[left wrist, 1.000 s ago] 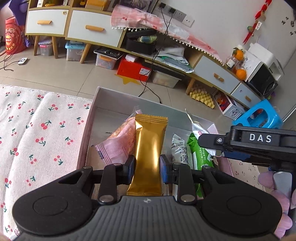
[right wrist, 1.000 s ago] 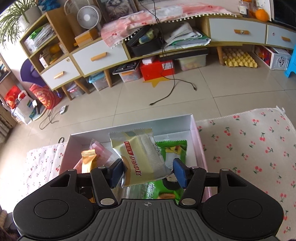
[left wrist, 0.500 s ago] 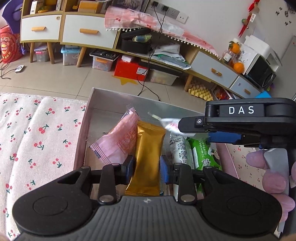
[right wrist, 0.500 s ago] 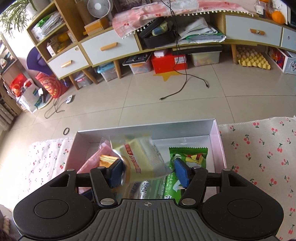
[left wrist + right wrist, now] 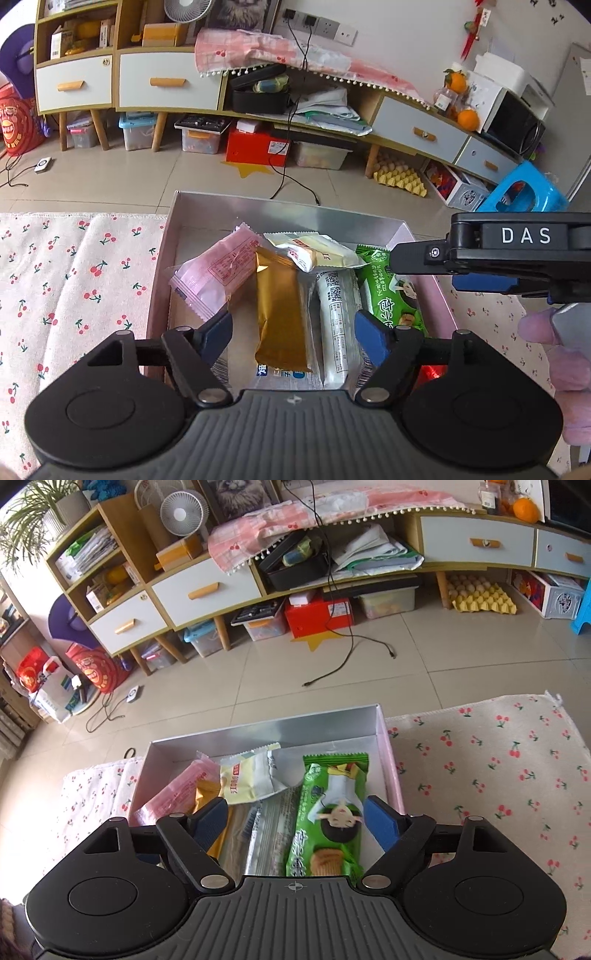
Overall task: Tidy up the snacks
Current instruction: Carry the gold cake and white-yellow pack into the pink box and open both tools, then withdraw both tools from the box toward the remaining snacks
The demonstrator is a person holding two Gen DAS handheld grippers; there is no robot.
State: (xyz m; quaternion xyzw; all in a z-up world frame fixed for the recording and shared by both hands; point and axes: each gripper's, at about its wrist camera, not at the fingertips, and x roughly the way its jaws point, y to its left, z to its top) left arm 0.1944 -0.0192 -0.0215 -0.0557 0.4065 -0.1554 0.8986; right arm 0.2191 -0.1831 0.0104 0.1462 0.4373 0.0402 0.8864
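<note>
A silver-lined box (image 5: 280, 214) (image 5: 266, 731) holds several snack packs. A gold pack (image 5: 280, 314) lies in the middle, a pink pack (image 5: 218, 273) (image 5: 173, 794) to its left, a pale yellow pack (image 5: 317, 254) (image 5: 251, 775) on top at the back, a white pack (image 5: 336, 325) and a green pack (image 5: 391, 295) (image 5: 328, 812) to the right. My left gripper (image 5: 295, 334) is open and empty over the gold pack. My right gripper (image 5: 295, 821) is open and empty over the green pack; it also shows at the right of the left wrist view (image 5: 480, 254).
The box sits on a cherry-print cloth (image 5: 74, 280) (image 5: 498, 768) at the edge facing a tiled floor (image 5: 295, 672). Beyond stand a low cabinet with drawers (image 5: 207, 587), storage bins and a blue stool (image 5: 521, 192).
Both grippers have opened. The left let go of the gold pack, which now lies in the box. The right let go of the pale yellow pack, which dropped onto the other packs.
</note>
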